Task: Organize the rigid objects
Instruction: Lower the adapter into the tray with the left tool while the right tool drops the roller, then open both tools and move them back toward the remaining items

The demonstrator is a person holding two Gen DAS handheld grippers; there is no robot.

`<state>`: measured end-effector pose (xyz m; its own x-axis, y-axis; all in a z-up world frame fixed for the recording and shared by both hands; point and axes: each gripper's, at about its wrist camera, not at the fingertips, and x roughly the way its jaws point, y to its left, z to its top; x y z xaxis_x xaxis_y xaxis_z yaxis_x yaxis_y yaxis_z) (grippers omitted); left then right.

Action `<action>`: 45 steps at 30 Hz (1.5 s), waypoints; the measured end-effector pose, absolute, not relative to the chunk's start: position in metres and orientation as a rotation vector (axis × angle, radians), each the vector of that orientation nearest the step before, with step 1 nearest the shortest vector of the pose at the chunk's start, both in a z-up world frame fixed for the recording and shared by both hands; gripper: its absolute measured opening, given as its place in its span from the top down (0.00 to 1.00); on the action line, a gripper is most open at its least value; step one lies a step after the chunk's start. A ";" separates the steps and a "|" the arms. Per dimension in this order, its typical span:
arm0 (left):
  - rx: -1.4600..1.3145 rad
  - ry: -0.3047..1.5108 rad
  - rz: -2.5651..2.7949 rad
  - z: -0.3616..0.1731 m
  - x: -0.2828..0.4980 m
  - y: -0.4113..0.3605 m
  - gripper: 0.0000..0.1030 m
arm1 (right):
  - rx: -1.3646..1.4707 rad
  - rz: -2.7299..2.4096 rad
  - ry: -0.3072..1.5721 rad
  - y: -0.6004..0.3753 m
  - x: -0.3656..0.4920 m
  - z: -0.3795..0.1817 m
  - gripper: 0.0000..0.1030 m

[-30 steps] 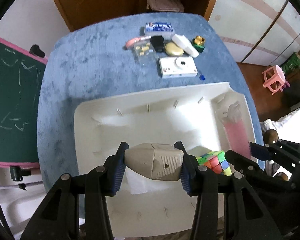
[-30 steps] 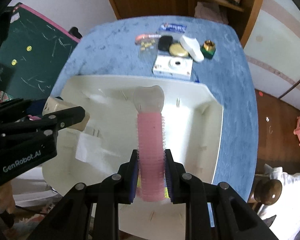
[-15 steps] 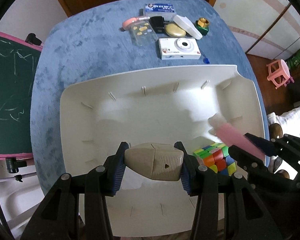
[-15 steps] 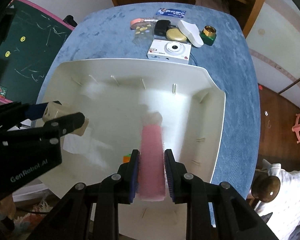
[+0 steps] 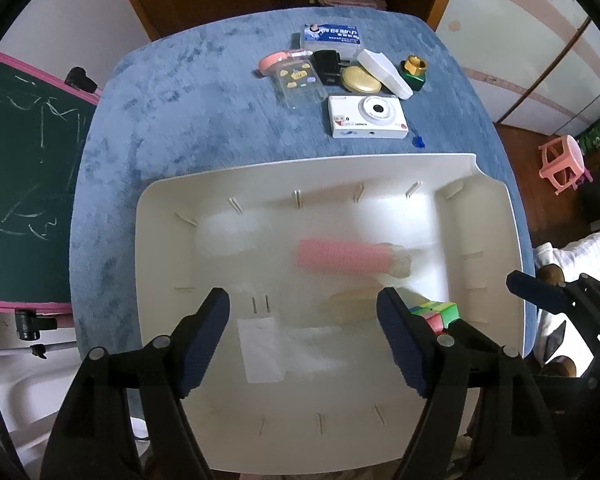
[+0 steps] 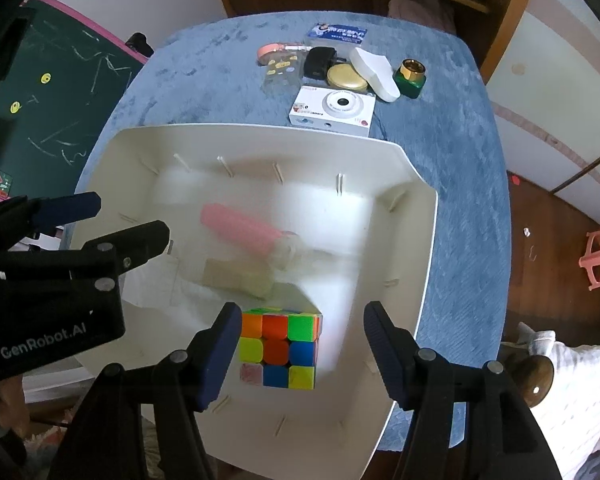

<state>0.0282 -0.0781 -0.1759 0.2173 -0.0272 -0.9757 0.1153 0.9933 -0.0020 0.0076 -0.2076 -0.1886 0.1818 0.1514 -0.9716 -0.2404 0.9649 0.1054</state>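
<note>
Both grips have let go since a second ago: the beige plug adapter [image 6: 236, 278] that sat clamped in the left gripper [image 5: 304, 330] and the pink hair roller [image 5: 342, 260] that the right gripper [image 6: 300, 350] pinched now lie blurred inside the white bin [image 5: 496, 216]. The left gripper's jaws are opening with nothing between the pads, only the bin floor and a white paper slip [image 5: 260, 350] below them. The right gripper's jaws are opening too, apart from one another; the Rubik's cube [image 6: 280, 346] shows between them on the bin floor, and no pad presses on it.

In the bin the roller lies across the middle, its clear end towards the right wall in the left wrist view. The adapter lies just beside it on the near side, and the cube sits nearest the grippers, close to the adapter.

Beyond the bin's far rim, on the blue tablecloth [image 5: 180, 92], a white toy camera [image 5: 368, 117] lies closest. Behind it cluster a gold round tin [image 5: 361, 80], a black charger [image 5: 327, 66], a clear phone case with yellow stickers [image 5: 300, 84], a pink strap [image 5: 274, 61], a white oblong case [image 5: 386, 74], a green bottle with a gold cap [image 5: 414, 72] and a blue-labelled box [image 5: 332, 38]. A green chalkboard [image 5: 16, 184] stands off the table's left edge, a pink stool [image 5: 562, 164] on the floor to the right.
</note>
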 end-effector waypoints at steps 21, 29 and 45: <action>0.045 1.294 -0.062 -0.157 0.025 -0.068 0.23 | -0.096 0.265 1.305 -0.206 0.005 -0.175 0.38; 0.037 1.263 -0.056 -0.147 0.027 -0.064 0.23 | -0.108 0.264 1.284 -0.203 0.006 -0.168 0.38; -0.009 1.162 -0.064 -0.101 0.050 -0.056 0.23 | -0.057 0.228 1.245 -0.211 0.018 -0.150 0.38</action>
<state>0.0501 -0.0557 -0.1013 0.3962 -0.0549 -0.9165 0.0460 0.9981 -0.0399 0.0179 -0.2107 -0.1499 0.3006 0.1407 -0.9433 -0.2031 0.9758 0.0808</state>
